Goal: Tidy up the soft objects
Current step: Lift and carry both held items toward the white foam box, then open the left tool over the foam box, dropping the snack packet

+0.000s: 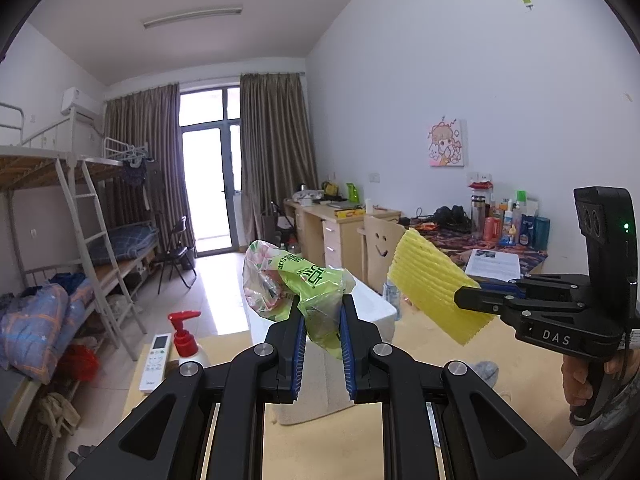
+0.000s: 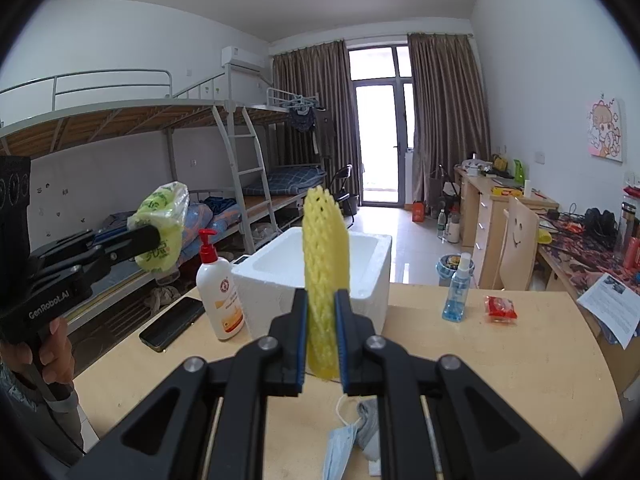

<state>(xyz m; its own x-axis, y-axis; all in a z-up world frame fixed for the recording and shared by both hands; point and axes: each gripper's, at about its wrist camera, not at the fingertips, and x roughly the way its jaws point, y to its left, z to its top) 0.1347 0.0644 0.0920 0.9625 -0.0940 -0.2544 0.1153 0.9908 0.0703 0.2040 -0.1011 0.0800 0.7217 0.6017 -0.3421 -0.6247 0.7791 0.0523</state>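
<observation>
My left gripper is shut on a crumpled green and clear plastic bag and holds it above the table; it also shows in the right wrist view. My right gripper is shut on a yellow foam net sleeve, held upright in front of the white foam box. In the left wrist view the right gripper holds the yellow sleeve to the right of the bag. A blue face mask and a grey cloth lie on the table under the right gripper.
On the beige table stand a lotion pump bottle, a black phone, a blue spray bottle and a red packet. A white remote lies at the table's left edge. Bunk beds stand left, desks right.
</observation>
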